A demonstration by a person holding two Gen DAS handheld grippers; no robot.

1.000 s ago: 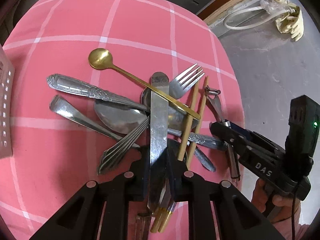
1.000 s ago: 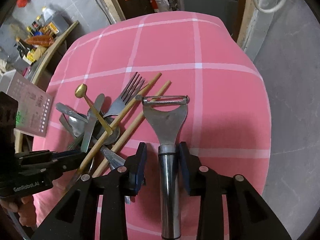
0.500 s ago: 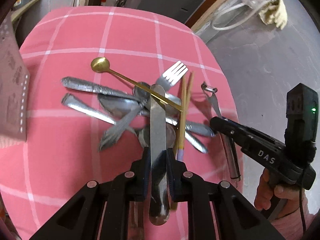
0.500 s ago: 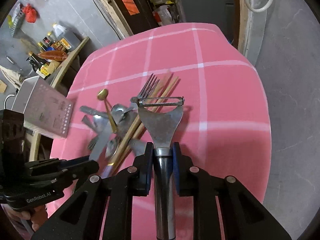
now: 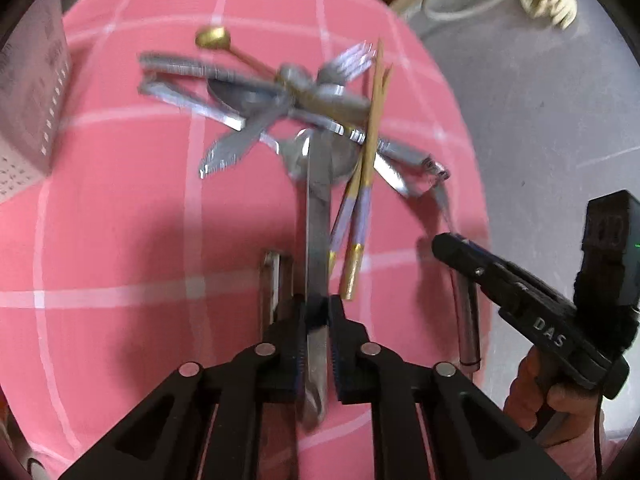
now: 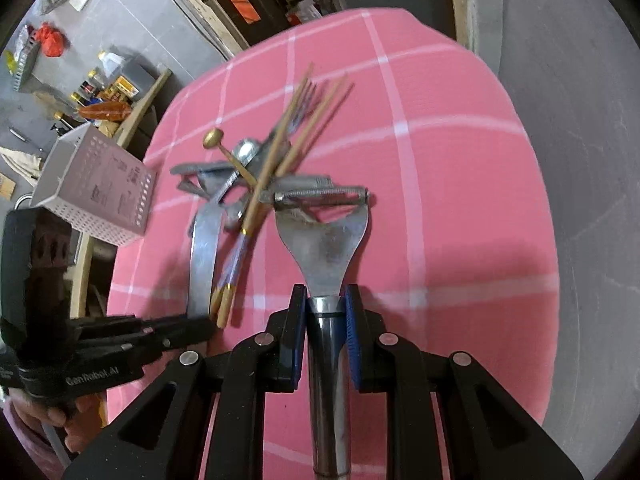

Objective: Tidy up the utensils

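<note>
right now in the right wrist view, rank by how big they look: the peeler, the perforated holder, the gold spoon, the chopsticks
1. peeler, though it sits nearest the camera, so its lead is unsure
2. perforated holder
3. chopsticks: longer than the holder but far thinner, so these two could swap
4. gold spoon, clearly smallest
</note>
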